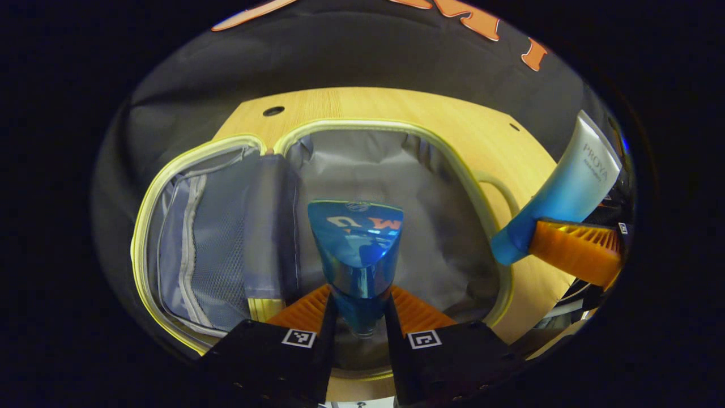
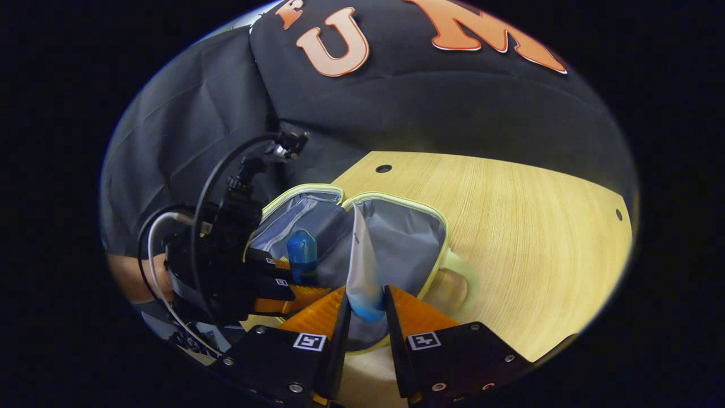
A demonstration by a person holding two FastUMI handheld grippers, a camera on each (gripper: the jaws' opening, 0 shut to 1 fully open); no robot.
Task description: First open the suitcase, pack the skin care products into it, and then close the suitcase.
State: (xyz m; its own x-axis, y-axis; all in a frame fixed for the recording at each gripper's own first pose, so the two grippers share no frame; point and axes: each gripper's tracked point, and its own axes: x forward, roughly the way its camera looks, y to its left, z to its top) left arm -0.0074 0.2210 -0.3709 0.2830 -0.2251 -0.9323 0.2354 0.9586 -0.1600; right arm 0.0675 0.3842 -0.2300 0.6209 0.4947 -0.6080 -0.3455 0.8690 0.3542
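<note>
Two products up, one per gripper: the left gripper [image 1: 360, 317] clamps a blue bottle [image 1: 357, 249] directly over the open suitcase [image 1: 396, 170], while the right gripper [image 2: 367, 317] pinches one white-and-blue tube [image 2: 362, 272] just ahead, suitcase lying beyond on the wooden table [image 2: 521, 238].

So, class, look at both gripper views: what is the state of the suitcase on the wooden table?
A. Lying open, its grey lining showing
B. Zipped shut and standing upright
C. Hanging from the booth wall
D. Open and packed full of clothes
A. The suitcase lies flat and open on the table, grey lining exposed, while the left gripper holds a blue bottle and the right gripper holds a white-and-blue tube above it.
</note>
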